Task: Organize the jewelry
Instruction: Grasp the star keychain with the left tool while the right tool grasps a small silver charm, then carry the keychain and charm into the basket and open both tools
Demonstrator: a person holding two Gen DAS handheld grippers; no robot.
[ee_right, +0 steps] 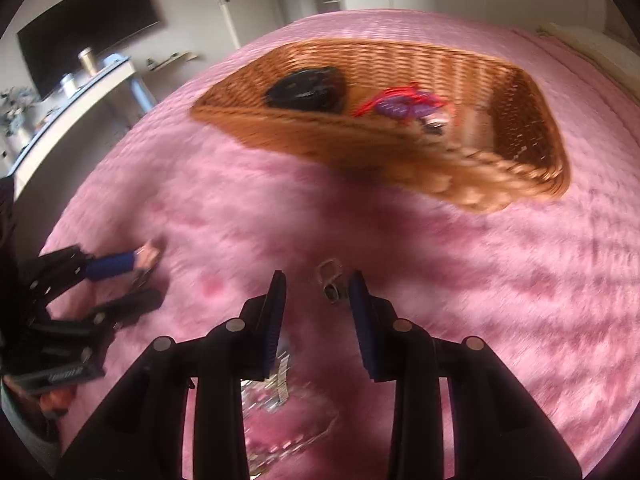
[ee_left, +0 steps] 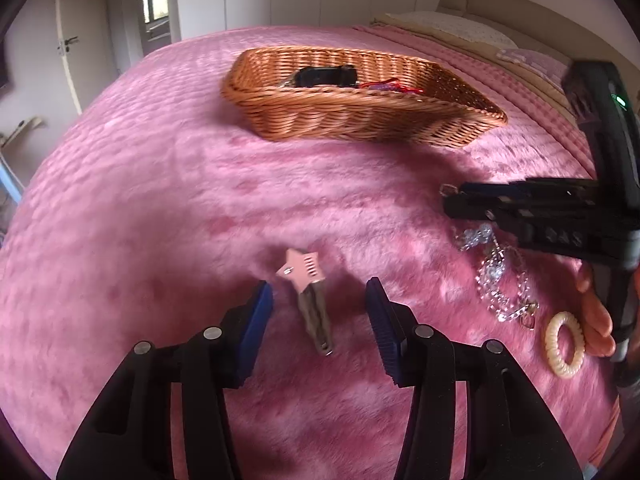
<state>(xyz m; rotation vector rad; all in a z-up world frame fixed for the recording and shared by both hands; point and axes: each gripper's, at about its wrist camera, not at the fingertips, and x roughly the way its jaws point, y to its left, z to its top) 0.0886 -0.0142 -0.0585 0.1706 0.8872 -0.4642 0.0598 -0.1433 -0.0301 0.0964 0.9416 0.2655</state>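
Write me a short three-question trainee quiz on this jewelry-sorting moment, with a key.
1. True or false: the pink star hair clip lies between the open fingers of the left gripper.
2. What rests nearest the coiled hair tie: A) the silver chain, B) the wicker basket, C) a pillow?
3. Fill in: the basket sits on a ____ bedspread.

Key: 1 true; 2 A; 3 pink.

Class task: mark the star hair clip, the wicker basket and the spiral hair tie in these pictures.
star hair clip [ee_left: 301, 271]: left wrist view, on the pink star.
wicker basket [ee_left: 360, 114]: left wrist view, on the near outer wall.
spiral hair tie [ee_left: 553, 345]: left wrist view, on the ring's left coil.
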